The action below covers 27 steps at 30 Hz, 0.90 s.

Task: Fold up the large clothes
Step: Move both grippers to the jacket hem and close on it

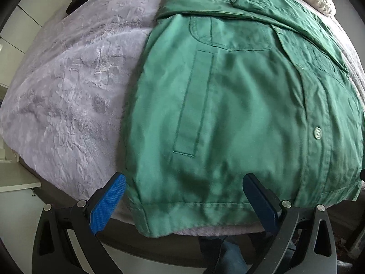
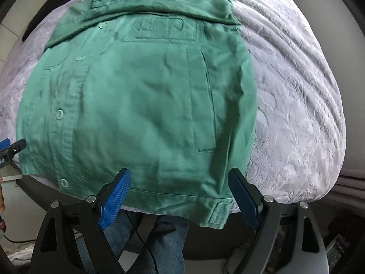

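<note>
Green jacket (image 1: 239,105) on grey blanket (image 1: 68,86)

Each hand-held gripper, left gripper (image 1: 184,182) and right gripper (image 2: 180,178), has black curved linkage arms pinned with round silver screws (image 1: 81,203), triangular cut-outs in the outer arms, and fingers faced with blue diamond-textured pads (image 2: 116,201). The person wears blue jeans (image 2: 164,246)

Matt green woven-cloth jacket (image 1: 239,105) on a plush, crinkled lilac blanket (image 1: 68,86); blue textured jaws
</note>
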### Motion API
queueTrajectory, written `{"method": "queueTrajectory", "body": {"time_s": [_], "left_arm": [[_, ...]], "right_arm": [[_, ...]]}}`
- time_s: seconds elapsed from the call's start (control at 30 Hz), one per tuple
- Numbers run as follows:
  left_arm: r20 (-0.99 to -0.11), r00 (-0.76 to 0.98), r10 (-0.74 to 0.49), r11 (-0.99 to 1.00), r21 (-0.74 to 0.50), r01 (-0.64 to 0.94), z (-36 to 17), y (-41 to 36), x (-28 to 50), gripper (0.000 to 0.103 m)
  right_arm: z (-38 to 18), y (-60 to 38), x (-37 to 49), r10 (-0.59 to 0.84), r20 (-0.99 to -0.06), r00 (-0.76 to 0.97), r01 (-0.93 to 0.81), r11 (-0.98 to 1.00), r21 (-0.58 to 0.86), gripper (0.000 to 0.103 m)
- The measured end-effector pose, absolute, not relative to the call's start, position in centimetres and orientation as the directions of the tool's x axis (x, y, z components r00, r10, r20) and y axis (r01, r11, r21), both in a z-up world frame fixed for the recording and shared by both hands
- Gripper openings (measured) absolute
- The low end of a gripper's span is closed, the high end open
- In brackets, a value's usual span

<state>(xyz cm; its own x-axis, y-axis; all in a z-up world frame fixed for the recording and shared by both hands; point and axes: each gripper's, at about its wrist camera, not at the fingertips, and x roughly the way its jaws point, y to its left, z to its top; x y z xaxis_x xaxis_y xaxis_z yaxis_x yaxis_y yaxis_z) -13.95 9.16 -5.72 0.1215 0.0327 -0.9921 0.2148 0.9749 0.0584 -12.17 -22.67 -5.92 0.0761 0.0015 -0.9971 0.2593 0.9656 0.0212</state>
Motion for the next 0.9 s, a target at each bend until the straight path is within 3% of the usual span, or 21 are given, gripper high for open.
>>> {"method": "queueTrajectory", "body": {"time_s": [0.33, 0.57, 0.77, 0.9], "left_arm": [[-0.997, 0.071, 0.001, 0.986, 0.013, 0.166, -8.9, 14.8, -11.4, 0.103], [-0.996, 0.01, -0.09, 0.975, -0.086, 0.206, -10.5, 13.7, -12.0, 0.103], [-0.99, -0.018, -0.137, 0.949, -0.136, 0.283, -10.5, 12.5, -13.3, 0.103], [-0.987, -0.042, -0.155, 0.949, -0.161, 0.27, -11.7, 12.7, -13.7, 0.103]], "right_arm": [[-9.0, -28.8, -14.3, -0.022, -0.999, 0.026, 0.358, 0.934, -0.012, 0.089], [-12.0, -31.0, -15.0, 0.303, -0.947, 0.103, 0.48, 0.819, 0.314, 0.089], [-10.4, -31.1, -15.3, 0.616, -0.728, 0.302, 0.415, 0.602, 0.682, 0.089], [-12.1, -32.6, -16.3, 0.588, -0.753, 0.295, 0.506, 0.573, 0.645, 0.089]]}}
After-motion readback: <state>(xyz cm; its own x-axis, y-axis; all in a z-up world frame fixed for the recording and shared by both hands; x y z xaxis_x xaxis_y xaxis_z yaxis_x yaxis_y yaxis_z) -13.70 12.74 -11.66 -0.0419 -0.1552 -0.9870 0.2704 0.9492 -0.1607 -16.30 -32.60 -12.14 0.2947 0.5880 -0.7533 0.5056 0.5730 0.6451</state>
